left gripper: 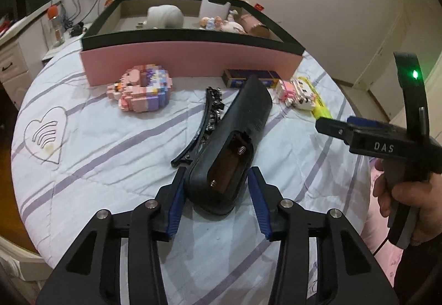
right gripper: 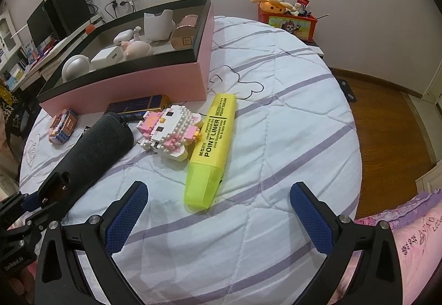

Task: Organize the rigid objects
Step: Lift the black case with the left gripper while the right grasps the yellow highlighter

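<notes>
Striped bedspread (left gripper: 96, 155): left gripper (left gripper: 216, 194) pinched the black device (left gripper: 237, 133), right gripper (right gripper: 218, 219) spread and empty; next probably a lift toward the box (left gripper: 190, 59).

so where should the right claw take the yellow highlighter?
Take the highlighter across its flat printed barrel, coming from above, since it lies flat on the quilt. Its right side is clear; the block toy crowds the left, so grip nearer the cap end. The right claw is open.

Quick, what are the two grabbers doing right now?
Left gripper: closed on the black device, as far as the view shows.
Right gripper: open, holding nothing.
</notes>
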A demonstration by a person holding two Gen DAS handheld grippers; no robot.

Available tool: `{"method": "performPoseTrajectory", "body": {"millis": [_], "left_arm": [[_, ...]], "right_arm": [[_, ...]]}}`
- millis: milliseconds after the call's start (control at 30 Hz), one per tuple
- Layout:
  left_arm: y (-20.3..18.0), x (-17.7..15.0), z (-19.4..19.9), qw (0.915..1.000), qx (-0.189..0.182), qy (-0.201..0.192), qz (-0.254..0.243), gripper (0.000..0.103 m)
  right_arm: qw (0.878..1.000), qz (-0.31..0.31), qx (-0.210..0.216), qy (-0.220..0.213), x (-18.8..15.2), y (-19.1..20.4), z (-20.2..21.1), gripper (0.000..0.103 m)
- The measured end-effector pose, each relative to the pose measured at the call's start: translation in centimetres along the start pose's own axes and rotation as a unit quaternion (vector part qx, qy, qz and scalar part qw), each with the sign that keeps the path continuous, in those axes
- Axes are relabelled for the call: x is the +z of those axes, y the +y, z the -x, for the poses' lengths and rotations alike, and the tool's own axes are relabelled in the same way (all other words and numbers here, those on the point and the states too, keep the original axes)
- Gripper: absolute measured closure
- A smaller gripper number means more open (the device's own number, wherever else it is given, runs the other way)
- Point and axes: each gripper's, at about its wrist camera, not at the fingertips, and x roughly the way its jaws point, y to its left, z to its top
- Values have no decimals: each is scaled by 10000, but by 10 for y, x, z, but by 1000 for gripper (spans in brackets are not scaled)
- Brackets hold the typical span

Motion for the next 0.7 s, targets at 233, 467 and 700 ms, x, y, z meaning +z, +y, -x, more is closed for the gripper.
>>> {"method": "performPoseTrajectory", "body": {"millis": [233, 467, 700], "left_arm": [[-5, 6, 7, 9995, 17, -257, -199, 37], [-18, 14, -28, 9978, -18, -38, -656, 53], [-19, 20, -30, 9972, -82, 27, -738, 64]], "right_arm": [[10000, -25, 19, 3, 1, -2, -1, 0], [10000, 19, 54, 20, 2, 4, -4, 0], [9998, 129, -149, 14, 7, 6, -15, 10]]}}
